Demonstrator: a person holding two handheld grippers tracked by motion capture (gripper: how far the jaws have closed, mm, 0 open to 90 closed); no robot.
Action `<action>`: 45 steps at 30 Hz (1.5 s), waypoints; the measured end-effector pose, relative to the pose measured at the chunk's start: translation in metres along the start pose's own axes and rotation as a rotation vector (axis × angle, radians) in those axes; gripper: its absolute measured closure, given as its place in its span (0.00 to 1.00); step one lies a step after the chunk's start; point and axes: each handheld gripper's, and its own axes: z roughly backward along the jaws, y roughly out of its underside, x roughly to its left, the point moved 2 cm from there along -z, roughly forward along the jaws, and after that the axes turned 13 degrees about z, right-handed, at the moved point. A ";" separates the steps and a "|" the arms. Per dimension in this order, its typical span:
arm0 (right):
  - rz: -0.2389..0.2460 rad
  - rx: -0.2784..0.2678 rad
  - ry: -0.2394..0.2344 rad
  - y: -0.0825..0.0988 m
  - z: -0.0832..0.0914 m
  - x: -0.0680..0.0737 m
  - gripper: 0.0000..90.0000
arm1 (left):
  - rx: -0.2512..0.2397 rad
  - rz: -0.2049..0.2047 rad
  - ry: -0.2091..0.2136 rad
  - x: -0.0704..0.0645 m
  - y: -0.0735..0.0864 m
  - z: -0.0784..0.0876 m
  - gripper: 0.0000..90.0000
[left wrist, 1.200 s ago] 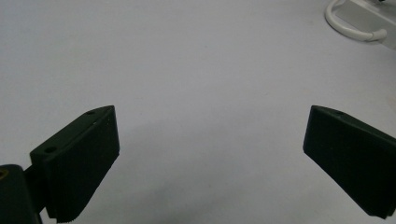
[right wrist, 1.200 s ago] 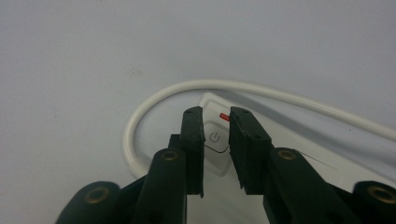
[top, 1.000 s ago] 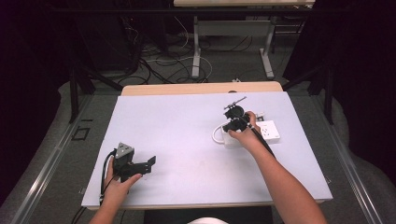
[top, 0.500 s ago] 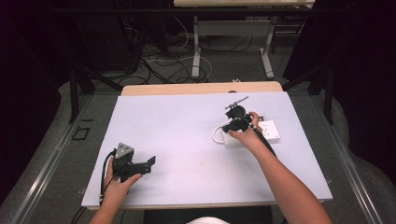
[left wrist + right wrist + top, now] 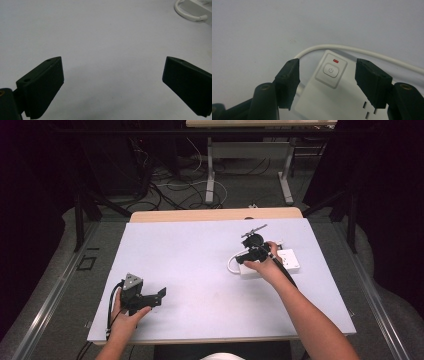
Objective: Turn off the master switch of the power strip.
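White power strip (image 5: pixel 329 100) between open right gripper (image 5: pixel 327 82)

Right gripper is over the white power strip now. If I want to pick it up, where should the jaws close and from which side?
Grip the power strip across its two long flat sides, coming straight down from above. The right gripper already straddles it at the power button end; its jaws have just been opening and the pads stand clear of the body. Stay off the white cable curving past that end.
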 end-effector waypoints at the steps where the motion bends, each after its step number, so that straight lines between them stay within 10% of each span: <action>1: 0.005 0.013 -0.001 0.000 0.002 0.001 0.40 | -0.002 -0.003 0.000 0.000 0.000 0.000 0.04; 24: 0.037 -0.021 -0.024 0.006 0.032 0.008 0.08 | -0.008 0.009 0.004 -0.001 0.000 -0.001 0.04; 45: 0.032 -0.082 0.036 0.022 0.051 0.006 0.00 | -0.002 0.006 0.005 -0.002 0.000 -0.001 0.04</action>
